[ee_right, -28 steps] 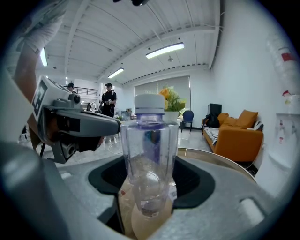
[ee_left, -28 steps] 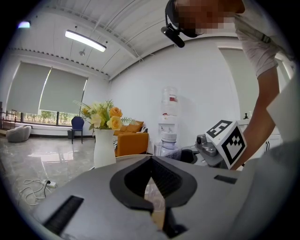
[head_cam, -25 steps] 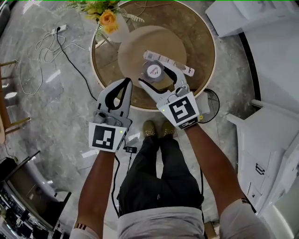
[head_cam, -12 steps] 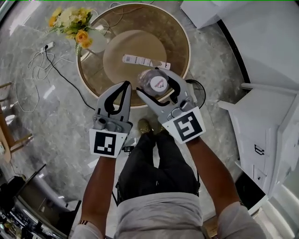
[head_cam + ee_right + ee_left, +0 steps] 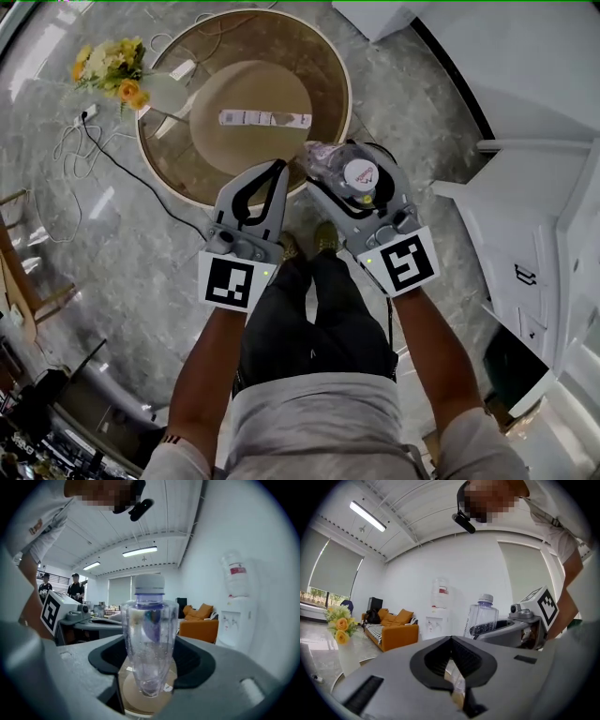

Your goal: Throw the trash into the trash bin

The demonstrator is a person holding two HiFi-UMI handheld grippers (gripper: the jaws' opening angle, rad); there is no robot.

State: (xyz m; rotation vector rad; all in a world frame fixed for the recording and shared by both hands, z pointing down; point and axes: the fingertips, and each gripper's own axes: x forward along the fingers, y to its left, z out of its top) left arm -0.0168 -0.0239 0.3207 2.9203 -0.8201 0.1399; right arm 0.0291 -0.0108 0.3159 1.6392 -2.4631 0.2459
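A clear, slightly crumpled plastic bottle (image 5: pixel 359 176) with a white cap stands upright in my right gripper (image 5: pixel 345 171), which is shut on its body, off the right edge of the round table (image 5: pixel 330 54). In the right gripper view the bottle (image 5: pixel 149 630) fills the space between the grey jaws, with my right gripper (image 5: pixel 149 670) wrapped round its lower part. My left gripper (image 5: pixel 273 174) hangs just to the left, over the table's near rim, its tips touching and nothing held. The left gripper view shows the left gripper (image 5: pixel 451 640) shut, and the bottle (image 5: pixel 483 615) beside it.
A strip of white packets (image 5: pixel 264 118) lies on the tan mat of the table. A vase of yellow flowers (image 5: pixel 114 77) stands at its left rim. Cables and a power strip (image 5: pixel 82 120) trail on the marble floor. White cabinets (image 5: pixel 548 216) stand to the right.
Both grippers have drawn back from the table and risen, drifting right. The bottle has come off the mat with the right gripper. The left gripper stays shut.
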